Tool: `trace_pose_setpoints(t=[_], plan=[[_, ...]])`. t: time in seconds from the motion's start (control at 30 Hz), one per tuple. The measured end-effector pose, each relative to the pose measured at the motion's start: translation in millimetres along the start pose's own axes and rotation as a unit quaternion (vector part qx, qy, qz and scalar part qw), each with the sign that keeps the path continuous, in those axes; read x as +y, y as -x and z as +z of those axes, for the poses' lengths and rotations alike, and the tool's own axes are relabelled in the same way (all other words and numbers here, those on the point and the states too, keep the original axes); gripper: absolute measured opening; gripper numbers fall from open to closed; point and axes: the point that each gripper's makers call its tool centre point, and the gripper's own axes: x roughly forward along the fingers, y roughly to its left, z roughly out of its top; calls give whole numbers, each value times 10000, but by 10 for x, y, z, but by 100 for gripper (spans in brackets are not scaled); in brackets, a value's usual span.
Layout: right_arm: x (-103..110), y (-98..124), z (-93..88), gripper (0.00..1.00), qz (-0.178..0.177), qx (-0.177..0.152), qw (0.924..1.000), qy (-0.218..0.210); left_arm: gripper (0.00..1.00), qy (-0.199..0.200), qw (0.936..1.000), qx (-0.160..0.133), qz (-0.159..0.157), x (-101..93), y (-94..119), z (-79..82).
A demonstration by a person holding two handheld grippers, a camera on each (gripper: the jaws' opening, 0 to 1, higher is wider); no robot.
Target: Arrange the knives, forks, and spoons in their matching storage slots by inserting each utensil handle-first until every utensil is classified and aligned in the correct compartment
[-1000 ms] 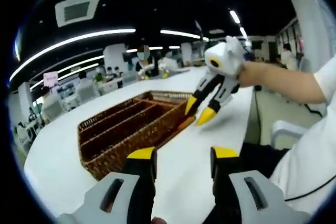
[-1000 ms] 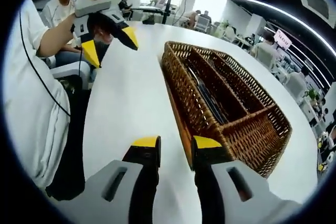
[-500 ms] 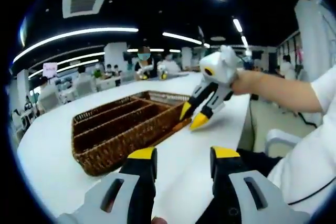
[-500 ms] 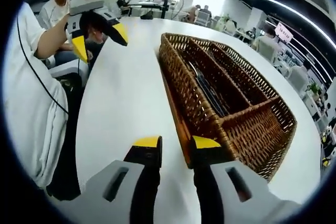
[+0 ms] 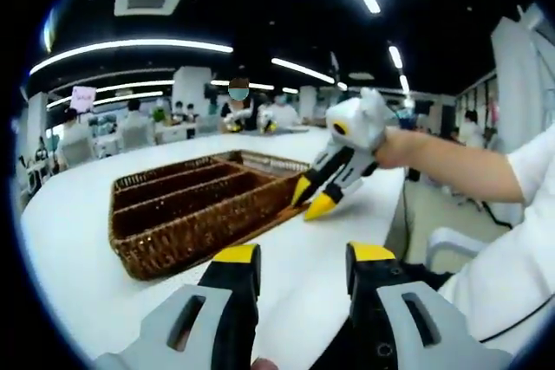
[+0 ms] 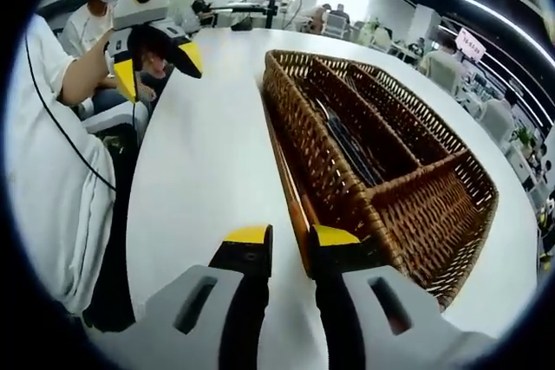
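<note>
A brown wicker basket [image 6: 395, 175] with long slots and one cross slot lies on the white table [image 6: 204, 162]. Dark utensils [image 6: 347, 149] lie in one long slot. My right gripper [image 6: 291, 235] hovers over the table beside the basket's near corner, its jaws a small gap apart with nothing between them. The left gripper view shows the basket [image 5: 195, 205] low and flat, with the right gripper [image 5: 310, 198] pointing down at its right edge. My left gripper [image 5: 303, 253] is open and empty near the table's edge. It also appears in the right gripper view as the left gripper [image 6: 158, 65], held in the air.
A person's arm [image 5: 451, 158] and white shirt [image 6: 52, 153] are beside the table, over a white chair [image 5: 460, 240]. An orange-brown strip [image 5: 282, 216] runs along the basket's base. Other tables and people sit far behind.
The left gripper's camera has dropped lower, so the basket looks flatter. The right gripper has sunk a little toward the basket's edge. The right gripper view has shifted only slightly.
</note>
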Motion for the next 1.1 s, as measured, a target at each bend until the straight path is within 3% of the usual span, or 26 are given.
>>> trace_pose_setpoints(t=[0.43,0.7,0.77,0.83,1.1], plan=[[26,2,-17,8,126,221,9997,-53,38,178,9998,-84,-96,-9,24,0],[48,8,-17,7,159,241,9995,-113,37,244,9996,-90,-137,-7,24,-23],[127,7,3,6,356,205,9988,-278,37,252,9995,-89,-153,-16,23,-23],[128,8,5,6,326,192,9990,-239,37,263,9995,-106,-172,-26,22,-21],[226,16,44,5,695,-114,9924,-1012,37,309,9992,-112,-209,-43,12,-18]])
